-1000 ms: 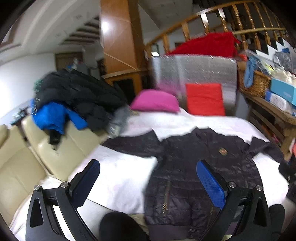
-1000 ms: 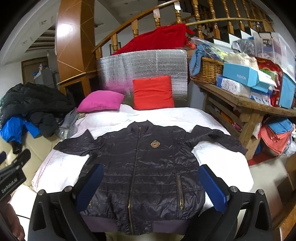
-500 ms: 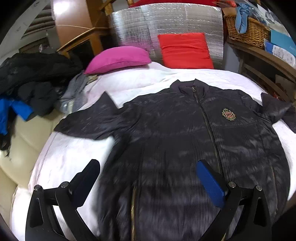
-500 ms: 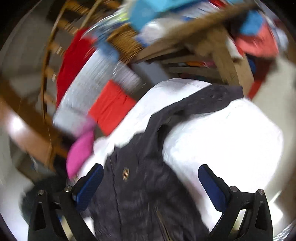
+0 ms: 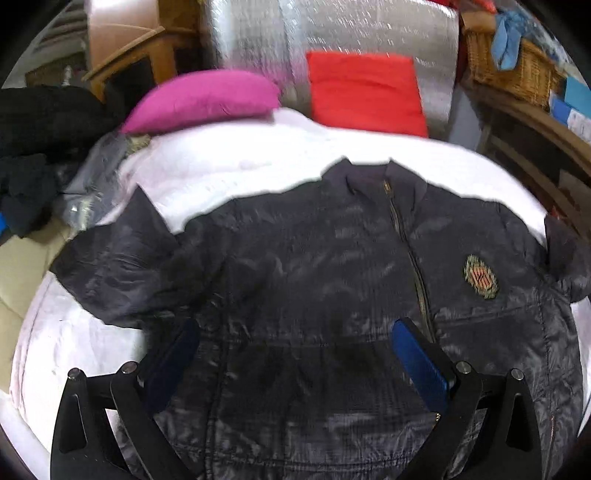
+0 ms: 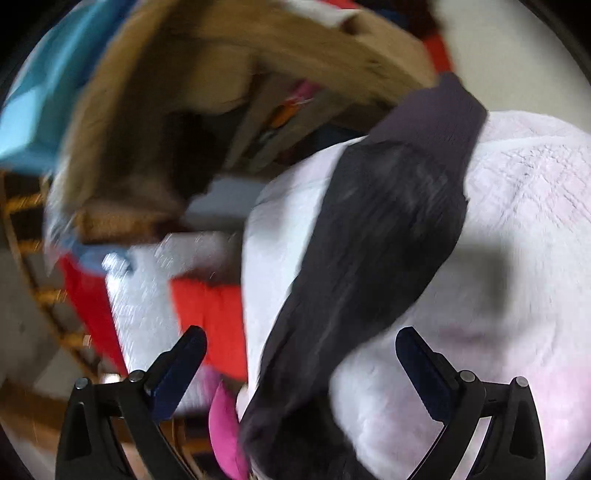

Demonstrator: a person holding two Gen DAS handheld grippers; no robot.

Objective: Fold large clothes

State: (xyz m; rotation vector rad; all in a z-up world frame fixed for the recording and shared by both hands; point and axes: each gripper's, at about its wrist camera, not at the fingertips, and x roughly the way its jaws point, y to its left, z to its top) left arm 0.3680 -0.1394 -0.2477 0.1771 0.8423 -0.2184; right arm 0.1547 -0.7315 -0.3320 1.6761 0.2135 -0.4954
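The dark quilted jacket (image 5: 314, 280) lies face up and spread flat on the white bed cover (image 5: 229, 162), zipped, collar toward the pillows, its crest badge (image 5: 480, 277) showing on the chest. From my left wrist camera I see one sleeve (image 5: 118, 266) stretched out sideways over the cover; my right wrist camera, badly blurred, looks along the other sleeve (image 6: 376, 229), which runs out to the bed's edge with its cuff near a wooden shelf (image 6: 229, 62).

My left gripper (image 5: 295, 350) hovers over the jacket's lower front, jaws wide apart and holding nothing. My right gripper (image 6: 301, 365) hangs above the base of that far sleeve, jaws likewise spread wide with nothing between them. I cannot tell from the blur how close either one is to the fabric.

By my reading, no fold is made yet: both sleeves are out and the body is full width. Everything remains — sleeves in, sides over, then hem up.

Beyond the jacket sit a pink pillow (image 5: 207, 99) and a red cushion (image 5: 365, 92) against a silver padded panel (image 5: 332, 33), with a heap of dark clothes (image 5: 40, 147) off to one side.
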